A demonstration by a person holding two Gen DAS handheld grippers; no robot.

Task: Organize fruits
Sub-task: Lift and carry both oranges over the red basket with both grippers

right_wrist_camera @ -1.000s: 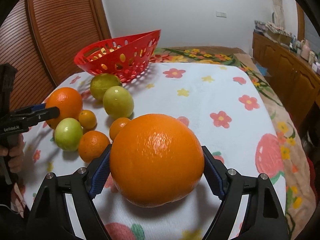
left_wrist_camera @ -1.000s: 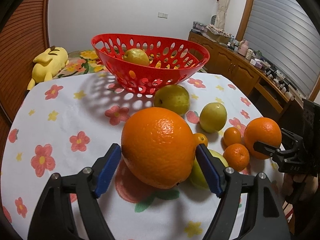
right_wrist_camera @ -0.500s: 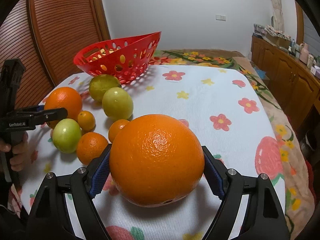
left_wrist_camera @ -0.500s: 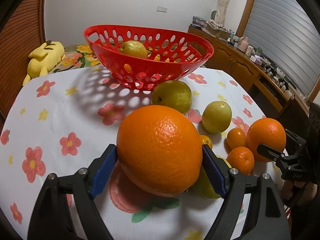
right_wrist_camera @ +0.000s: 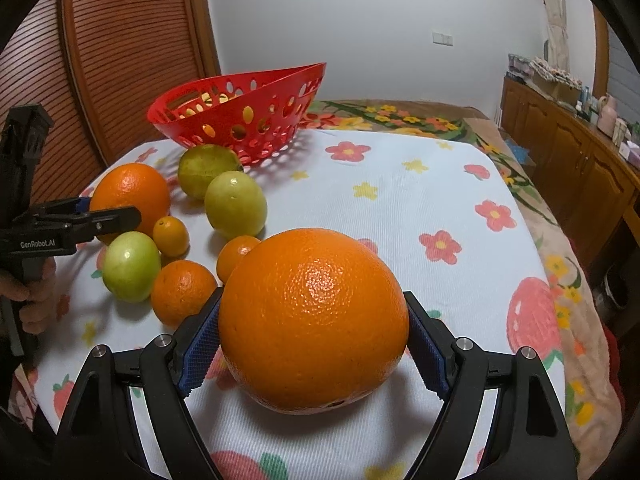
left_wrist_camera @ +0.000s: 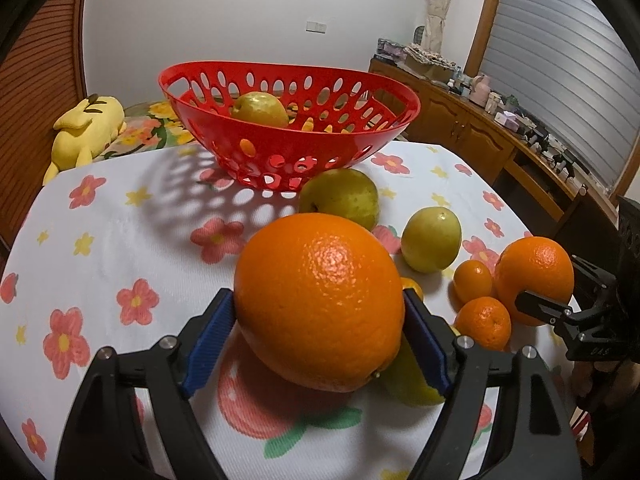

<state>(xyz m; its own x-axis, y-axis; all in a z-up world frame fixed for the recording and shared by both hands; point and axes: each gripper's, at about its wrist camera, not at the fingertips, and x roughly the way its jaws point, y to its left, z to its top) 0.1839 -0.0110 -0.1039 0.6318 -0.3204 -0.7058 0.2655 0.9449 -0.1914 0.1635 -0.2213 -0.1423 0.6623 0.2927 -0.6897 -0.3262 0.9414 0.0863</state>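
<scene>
Oranges fill both tools: the left tool [left_wrist_camera: 320, 300] has its blue pads on the sides of the left orange [left_wrist_camera: 320, 320] and is closing a touch on it. The right tool [right_wrist_camera: 312, 308] stands wide, clamped on the right orange [right_wrist_camera: 314, 320]. Both fruits sit low over the worktop [left_wrist_camera: 120, 220], short of the basket [left_wrist_camera: 192, 92]. I judge them firm, fairly heavy and round enough to roll, with dimpled peel that grips well, so a hold across the widest part looks right, without squeezing hard. Their undersides are hidden, so I cannot tell whether they clear the cloth. A green fruit [left_wrist_camera: 408, 380] is mostly covered behind the left orange, and the basket wall screens much of what lies inside.
</scene>
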